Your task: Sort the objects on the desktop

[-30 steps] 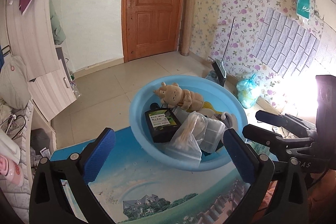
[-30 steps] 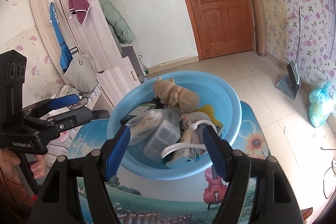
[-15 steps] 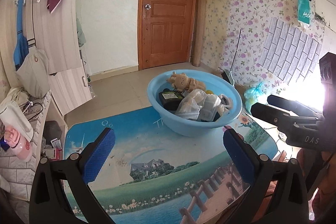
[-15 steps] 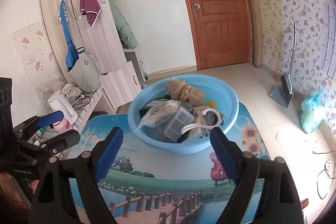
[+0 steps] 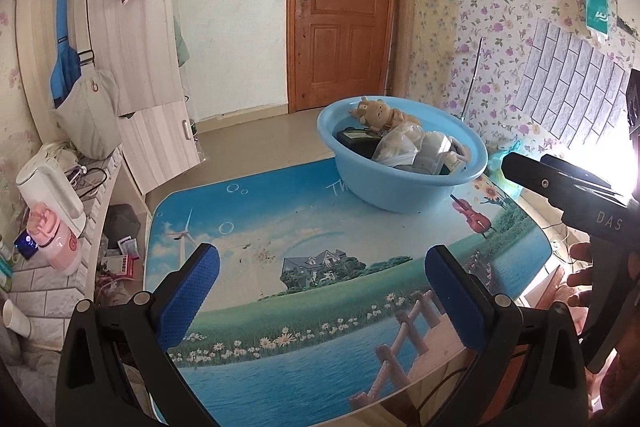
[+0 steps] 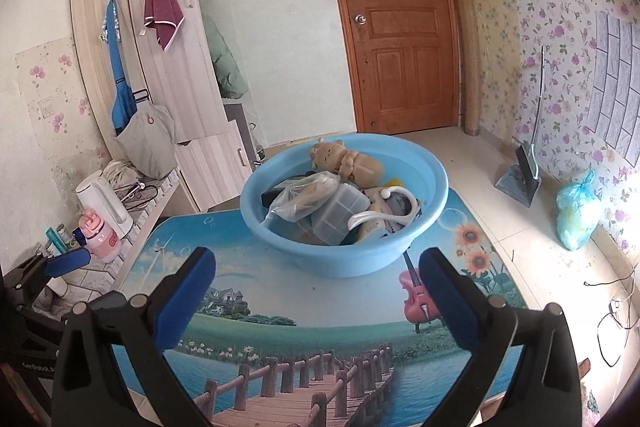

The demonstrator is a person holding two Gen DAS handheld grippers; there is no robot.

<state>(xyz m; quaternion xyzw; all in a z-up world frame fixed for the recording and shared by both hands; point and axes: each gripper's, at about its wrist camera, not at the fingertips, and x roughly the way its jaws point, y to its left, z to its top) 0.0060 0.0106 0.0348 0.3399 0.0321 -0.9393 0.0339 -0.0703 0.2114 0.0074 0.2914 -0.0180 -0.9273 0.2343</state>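
Observation:
A light blue basin (image 5: 404,189) (image 6: 348,263) stands at the far end of the picture-printed table (image 5: 320,267) (image 6: 304,327). It holds a tan plush toy (image 5: 376,111) (image 6: 344,161), a black box (image 5: 354,139), a clear bag (image 6: 304,195), a clear plastic box (image 6: 340,215) and a white hook-shaped item (image 6: 384,211). My left gripper (image 5: 320,291) is open and empty, well short of the basin. My right gripper (image 6: 316,291) is open and empty, also back from the basin.
A side shelf at the left carries a white kettle (image 5: 48,187) (image 6: 104,203) and a pink bottle (image 5: 52,239) (image 6: 100,235). A wardrobe, a brown door (image 6: 396,27), a dustpan (image 6: 520,175) and a tied blue bag (image 6: 576,215) on the floor lie beyond the table.
Both grippers have pulled back and up from the basin; it now looks smaller and farther, with more table showing. Both stay open and empty.

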